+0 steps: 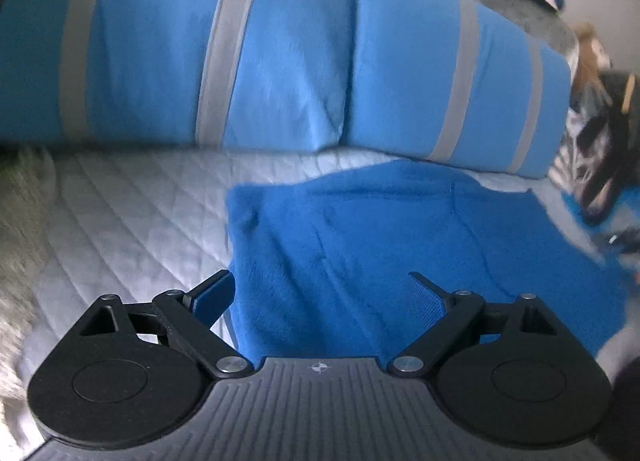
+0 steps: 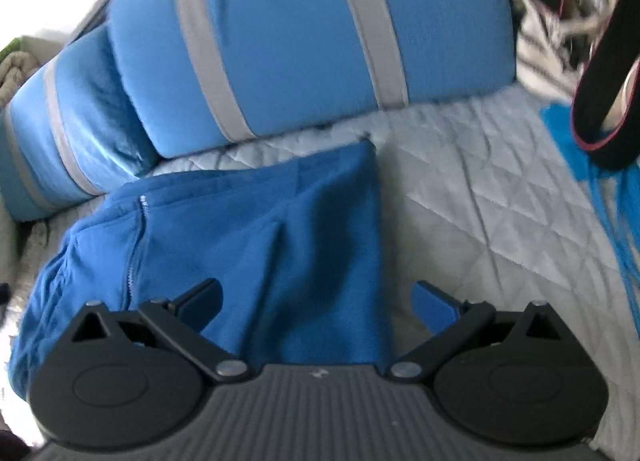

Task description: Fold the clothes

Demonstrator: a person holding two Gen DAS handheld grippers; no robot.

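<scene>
A royal-blue zip-up garment (image 1: pixel 372 245) lies folded on a pale quilted bed cover (image 1: pixel 132 217). In the left wrist view my left gripper (image 1: pixel 322 281) hangs above its near left edge, jaws wide apart, nothing between the pads. In the right wrist view the same garment (image 2: pixel 256 245) shows a zipper running down its left part and a straight folded edge on the right. My right gripper (image 2: pixel 318 289) hovers over that right edge, jaws wide apart and empty. Both views are blurred by motion.
Two light-blue pillows with grey stripes (image 1: pixel 280 49) (image 2: pixel 304 33) lie along the far side of the bed cover (image 2: pixel 492 189). A black strap with a red edge (image 2: pixel 600 101) hangs at the right. Mixed clutter (image 1: pixel 596 109) sits beyond the right pillow; a beige fluffy fabric (image 1: pixel 20 245) lies left.
</scene>
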